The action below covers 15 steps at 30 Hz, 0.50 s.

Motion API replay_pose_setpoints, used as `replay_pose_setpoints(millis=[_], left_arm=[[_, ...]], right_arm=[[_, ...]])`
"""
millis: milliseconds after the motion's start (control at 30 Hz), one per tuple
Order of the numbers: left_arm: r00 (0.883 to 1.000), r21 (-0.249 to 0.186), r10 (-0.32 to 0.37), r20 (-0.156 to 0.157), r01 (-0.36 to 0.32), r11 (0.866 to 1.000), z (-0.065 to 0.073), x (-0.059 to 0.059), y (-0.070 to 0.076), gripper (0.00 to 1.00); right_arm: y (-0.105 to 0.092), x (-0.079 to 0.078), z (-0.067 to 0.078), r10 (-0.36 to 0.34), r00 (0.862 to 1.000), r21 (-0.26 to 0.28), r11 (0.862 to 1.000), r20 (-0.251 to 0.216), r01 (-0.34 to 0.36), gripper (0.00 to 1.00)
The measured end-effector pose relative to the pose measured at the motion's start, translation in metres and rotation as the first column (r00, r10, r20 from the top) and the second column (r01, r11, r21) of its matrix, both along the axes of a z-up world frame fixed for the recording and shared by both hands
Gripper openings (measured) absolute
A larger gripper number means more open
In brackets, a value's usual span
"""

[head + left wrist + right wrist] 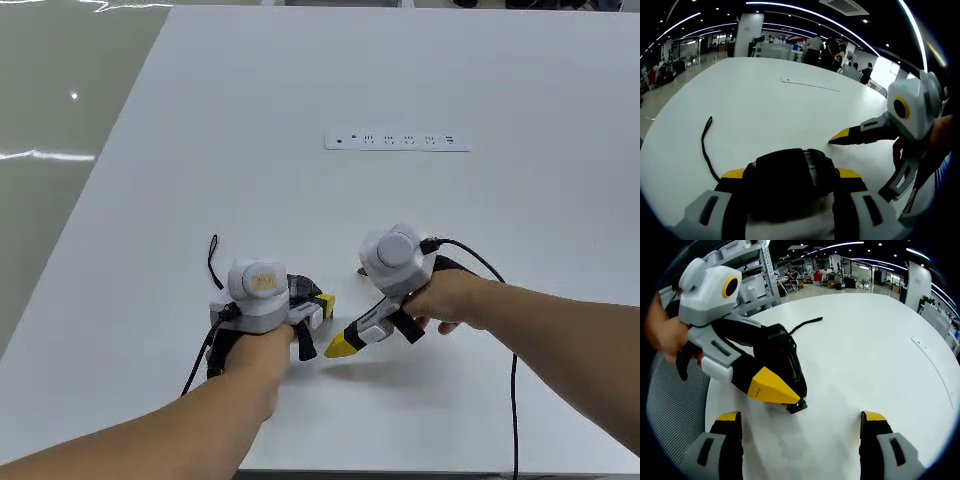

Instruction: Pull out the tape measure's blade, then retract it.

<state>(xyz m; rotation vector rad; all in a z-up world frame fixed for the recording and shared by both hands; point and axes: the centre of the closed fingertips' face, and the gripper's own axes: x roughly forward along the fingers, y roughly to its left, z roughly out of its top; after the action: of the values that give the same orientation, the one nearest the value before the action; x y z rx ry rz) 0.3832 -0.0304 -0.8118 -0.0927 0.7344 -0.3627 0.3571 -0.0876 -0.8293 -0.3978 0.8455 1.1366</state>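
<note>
On the white table [250, 120], a loose black cord [213, 262] lies furthest left, trailing toward the left gripper [791, 174]. That gripper's yellow-tipped jaws are closed snugly on the black body of the tape measure [782, 352], one on each side, holding it low over the table near the front edge. The blade looks fully wound in, and only its small end hook [796, 407] pokes from the case's lower corner, in the right gripper view. The right gripper [801, 416] faces that hook with its jaws spread wide and nothing between them. Farther back lies a white power strip [397, 140], well apart from the work. The pull-out step seems only to be starting: next, the right gripper would have to ease forward, pinch the hook, and draw it away while the left gripper keeps the case steady.
</note>
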Motion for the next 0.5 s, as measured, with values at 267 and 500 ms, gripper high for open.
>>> replay_pose_setpoints(millis=[267,500], left_arm=[[1.0,-0.011,-0.003,-0.015,0.003,1.0,-0.002,0.0,0.0,0.67],[0.999,-0.019,0.014,-0.04,-0.014,1.0,-0.002,0.0,-0.001,0.67]], right_arm=[[0.004,0.003,0.006,-0.012,1.0,0.024,1.0,0.024,0.011,1.0],[-0.007,0.009,0.011,-0.047,0.998,0.013,0.999,0.047,0.046,1.0]])
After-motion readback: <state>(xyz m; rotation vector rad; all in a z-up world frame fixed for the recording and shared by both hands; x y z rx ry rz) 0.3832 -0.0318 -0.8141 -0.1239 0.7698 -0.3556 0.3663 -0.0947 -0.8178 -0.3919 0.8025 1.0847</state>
